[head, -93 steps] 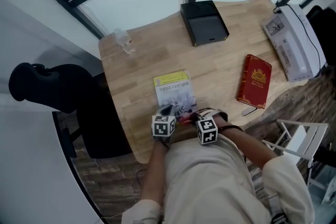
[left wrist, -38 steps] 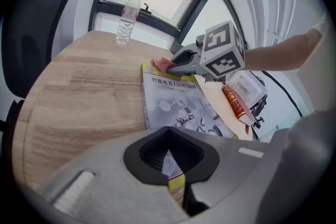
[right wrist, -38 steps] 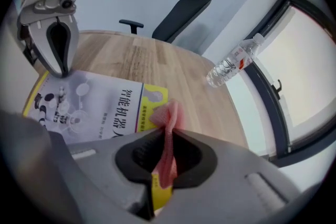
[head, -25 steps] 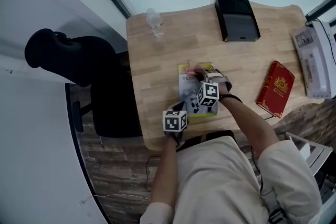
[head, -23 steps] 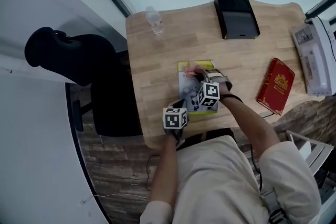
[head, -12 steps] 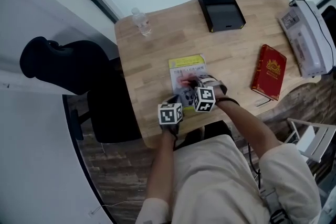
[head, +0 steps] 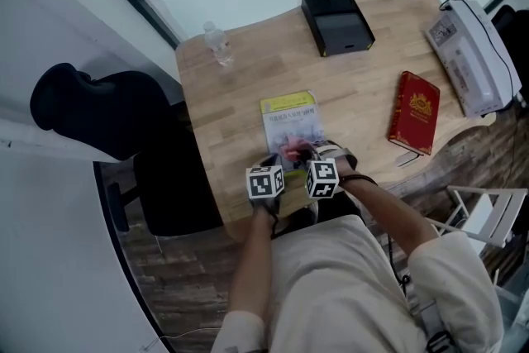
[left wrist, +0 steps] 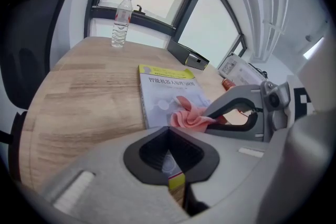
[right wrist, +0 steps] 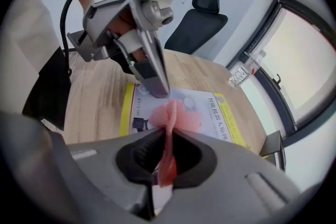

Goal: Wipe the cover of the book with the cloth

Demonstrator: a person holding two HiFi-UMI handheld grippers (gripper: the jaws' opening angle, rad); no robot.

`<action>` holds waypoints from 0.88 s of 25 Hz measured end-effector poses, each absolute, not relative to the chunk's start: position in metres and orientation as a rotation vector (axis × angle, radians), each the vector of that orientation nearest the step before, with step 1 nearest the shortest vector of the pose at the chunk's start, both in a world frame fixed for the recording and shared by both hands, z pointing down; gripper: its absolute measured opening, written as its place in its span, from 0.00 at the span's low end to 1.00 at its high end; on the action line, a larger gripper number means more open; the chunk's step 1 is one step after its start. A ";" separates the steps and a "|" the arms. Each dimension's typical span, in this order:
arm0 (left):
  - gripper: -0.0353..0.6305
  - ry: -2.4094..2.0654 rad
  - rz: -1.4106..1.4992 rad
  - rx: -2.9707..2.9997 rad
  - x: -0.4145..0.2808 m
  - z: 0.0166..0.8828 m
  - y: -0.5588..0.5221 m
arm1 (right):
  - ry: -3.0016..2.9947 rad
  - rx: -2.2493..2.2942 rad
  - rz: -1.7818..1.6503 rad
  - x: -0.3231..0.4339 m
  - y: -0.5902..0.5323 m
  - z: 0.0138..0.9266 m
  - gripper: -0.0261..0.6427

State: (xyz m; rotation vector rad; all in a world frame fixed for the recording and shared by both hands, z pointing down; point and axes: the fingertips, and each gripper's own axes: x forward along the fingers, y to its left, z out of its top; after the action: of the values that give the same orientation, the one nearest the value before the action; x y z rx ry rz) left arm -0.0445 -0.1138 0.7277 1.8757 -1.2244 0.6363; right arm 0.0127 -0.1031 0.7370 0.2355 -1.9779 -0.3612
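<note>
A white book with a yellow band (head: 291, 121) lies flat near the table's front edge. My right gripper (head: 302, 155) is shut on a pink cloth (head: 294, 150), whose bunched end rests on the near half of the cover. The right gripper view shows the cloth (right wrist: 169, 118) pinched between the jaws (right wrist: 167, 157) and fanning out onto the book (right wrist: 210, 113). My left gripper (head: 274, 164) is shut on the book's near left edge. In the left gripper view a strip of the cover shows between its jaws (left wrist: 172, 165), with the cloth (left wrist: 189, 118) just beyond.
A red book (head: 413, 112) lies to the right. At the far side stand a black box (head: 337, 12) and a water bottle (head: 216, 41). A white printer (head: 471, 54) sits at the right edge, and a black chair (head: 83, 112) stands left of the table (head: 231, 112).
My right gripper has dragged the cloth from the far part of the cover back toward the near edge. The left gripper has stayed on the book's near edge.
</note>
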 end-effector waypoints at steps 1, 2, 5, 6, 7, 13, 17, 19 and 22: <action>0.06 -1.225 0.631 1.875 -0.044 0.728 -0.114 | -1.977 0.224 -0.361 0.013 -0.097 0.736 0.08; 0.06 -1.224 0.627 1.874 -0.044 0.728 -0.114 | -1.978 0.213 -0.362 0.014 -0.091 0.735 0.08; 0.06 -1.216 0.627 1.870 -0.043 0.727 -0.110 | -1.982 0.194 -0.373 0.015 -0.071 0.735 0.08; 0.06 -1.214 0.623 1.861 -0.044 0.727 -0.107 | -1.983 0.184 -0.374 0.015 -0.065 0.735 0.08; 0.06 -1.212 0.616 1.848 -0.046 0.728 -0.104 | -1.985 0.167 -0.371 0.014 -0.058 0.734 0.08; 0.06 -1.271 0.557 1.820 -0.065 0.716 -0.090 | -2.025 -0.328 -0.169 0.013 0.010 0.718 0.09; 0.06 -1.348 0.510 1.822 -0.087 0.699 -0.085 | -2.117 -0.385 -0.097 -0.002 0.005 0.696 0.09; 0.06 -1.380 0.510 1.817 -0.095 0.695 -0.084 | -2.169 -0.322 0.008 -0.014 -0.016 0.692 0.09; 0.06 -1.390 0.525 1.796 -0.098 0.696 -0.083 | -2.159 -0.312 0.195 -0.026 -0.038 0.704 0.09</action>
State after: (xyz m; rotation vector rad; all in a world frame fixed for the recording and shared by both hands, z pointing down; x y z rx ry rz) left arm -0.0983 -0.0833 0.6957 1.7961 -1.3895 0.5253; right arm -0.0256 -0.0375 0.7042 -0.3118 -2.1585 0.1952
